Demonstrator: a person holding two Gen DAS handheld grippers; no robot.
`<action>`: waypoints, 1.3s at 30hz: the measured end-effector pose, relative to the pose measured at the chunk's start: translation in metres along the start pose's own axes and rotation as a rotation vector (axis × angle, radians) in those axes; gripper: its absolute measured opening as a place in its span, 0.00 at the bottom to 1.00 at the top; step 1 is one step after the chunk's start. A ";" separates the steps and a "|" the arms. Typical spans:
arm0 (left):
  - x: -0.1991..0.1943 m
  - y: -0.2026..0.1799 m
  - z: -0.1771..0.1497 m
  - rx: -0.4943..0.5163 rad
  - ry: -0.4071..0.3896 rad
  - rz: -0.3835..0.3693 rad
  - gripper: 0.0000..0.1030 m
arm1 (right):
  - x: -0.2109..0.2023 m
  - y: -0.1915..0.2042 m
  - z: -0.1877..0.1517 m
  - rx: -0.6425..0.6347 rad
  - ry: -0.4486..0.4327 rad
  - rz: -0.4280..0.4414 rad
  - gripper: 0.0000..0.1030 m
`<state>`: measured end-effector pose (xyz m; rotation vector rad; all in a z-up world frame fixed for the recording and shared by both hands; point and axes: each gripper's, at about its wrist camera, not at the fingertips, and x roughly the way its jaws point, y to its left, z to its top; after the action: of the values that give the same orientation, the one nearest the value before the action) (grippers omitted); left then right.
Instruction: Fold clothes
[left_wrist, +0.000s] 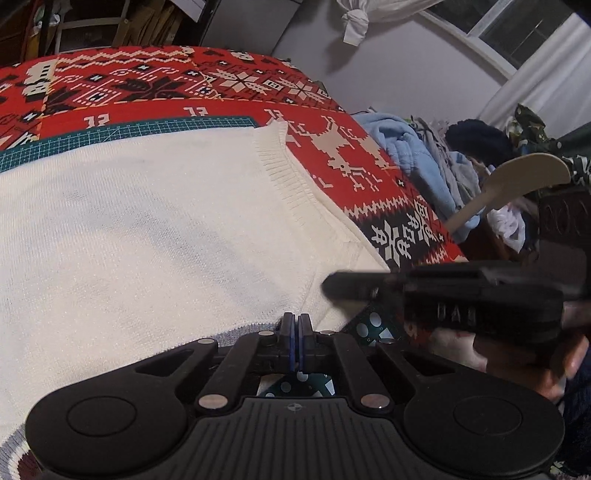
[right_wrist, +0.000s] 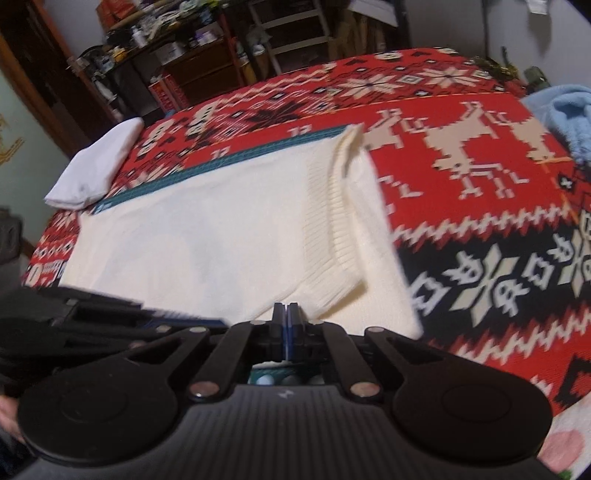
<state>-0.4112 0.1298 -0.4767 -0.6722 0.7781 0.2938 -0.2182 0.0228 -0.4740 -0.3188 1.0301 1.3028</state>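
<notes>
Both grippers, left (left_wrist: 295, 319) and right (right_wrist: 286, 310), pinched closed on cream sweater (left_wrist: 147, 229) near edge, frame bottom-centre. Lift evenly, keep hem taut.

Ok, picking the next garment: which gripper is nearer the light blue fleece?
Right. The right gripper grips the cream sweater on the side toward the light blue fleece; the left gripper sits beside it, farther away.

Matt cream knit sweater (left_wrist: 147, 229)
</notes>
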 end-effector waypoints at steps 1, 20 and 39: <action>0.000 -0.003 -0.001 0.018 -0.007 0.010 0.04 | -0.001 -0.008 0.002 0.022 -0.004 -0.002 0.00; 0.000 -0.007 -0.005 0.044 -0.033 0.023 0.04 | -0.001 0.000 -0.010 0.013 0.010 0.031 0.00; -0.001 -0.002 -0.006 0.036 -0.040 0.003 0.04 | 0.006 -0.021 0.014 0.050 -0.047 -0.021 0.00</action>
<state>-0.4139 0.1242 -0.4783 -0.6294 0.7444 0.2941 -0.1942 0.0300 -0.4777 -0.2587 1.0159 1.2581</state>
